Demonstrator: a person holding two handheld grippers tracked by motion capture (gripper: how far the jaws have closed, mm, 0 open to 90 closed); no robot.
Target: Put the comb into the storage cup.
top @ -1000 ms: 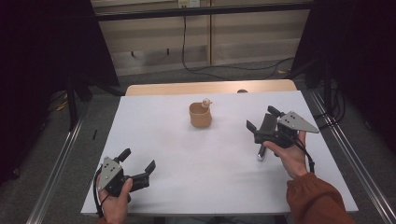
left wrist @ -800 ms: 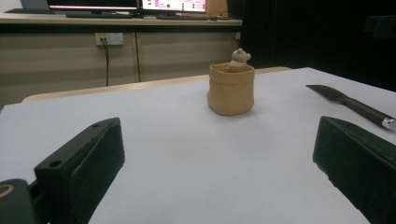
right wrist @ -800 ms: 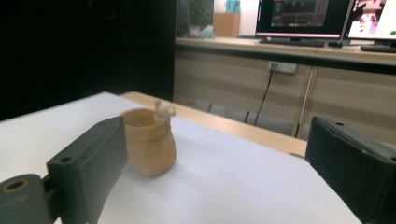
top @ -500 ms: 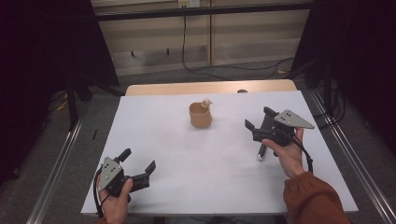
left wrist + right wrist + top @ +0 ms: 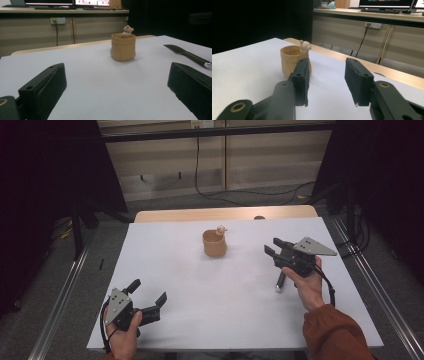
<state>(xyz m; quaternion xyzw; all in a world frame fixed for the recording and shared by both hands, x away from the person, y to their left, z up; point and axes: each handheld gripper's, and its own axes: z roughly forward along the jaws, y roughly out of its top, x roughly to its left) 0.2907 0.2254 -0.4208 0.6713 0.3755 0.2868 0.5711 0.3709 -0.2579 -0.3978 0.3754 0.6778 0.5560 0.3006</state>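
I see a rust-orange sleeve (image 5: 334,332) on my right forearm. Each black, blocky two-jaw gripper, left (image 5: 152,306) and right (image 5: 272,248), carries a grey three-cornered plate dotted with small screws, brass-ringed pivots, and a black trailing cable.

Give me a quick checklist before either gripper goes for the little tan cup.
1. Tan cup upright on the white table: ok.
2. Small figure on the cup's rim: ok.
3. Left gripper open, nothing between its jaws: ok.
4. Right gripper free of any load; its jaws have just been closing on nothing: ok.
5. Black-bladed tool lying under the right hand, not held: ok.
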